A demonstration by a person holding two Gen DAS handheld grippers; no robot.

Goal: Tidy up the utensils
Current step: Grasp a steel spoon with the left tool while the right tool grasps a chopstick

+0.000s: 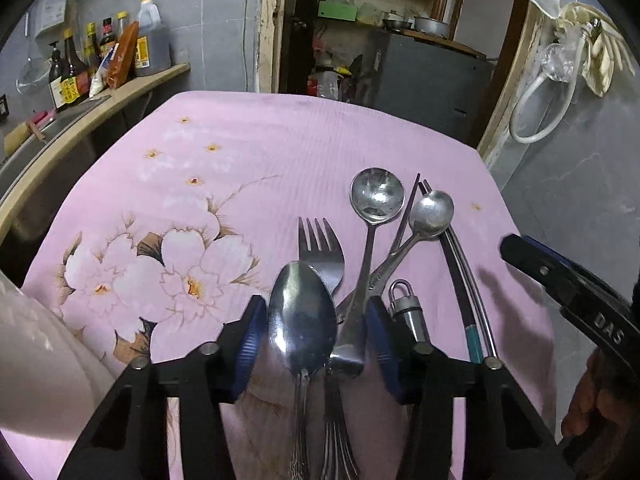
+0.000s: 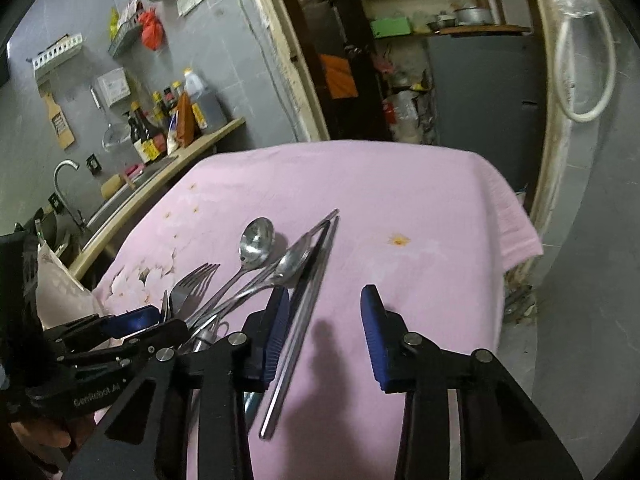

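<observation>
We see a bench draped in a pink cloth printed with white blossoms (image 1: 248, 152), and on it a loose cluster of steel cutlery. Our left gripper (image 1: 318, 336) has its jaws spread wide around a large polished steel spoon (image 1: 302, 316) and the four-tined steel fork (image 1: 320, 248) lying partly under it, with neither blue pad touching metal. Just beside them lie a round-bowled steel ladle spoon (image 1: 376, 196), a smaller steel spoon (image 1: 432, 210) crossing its handle, a small silver padlock-shaped capsule (image 1: 406, 308), and a pair of long metal chopsticks (image 2: 308, 292) at the right edge of the cluster. Our right gripper (image 2: 325, 320) has its jaws open and empty, its left pad just beside the chopsticks.
</observation>
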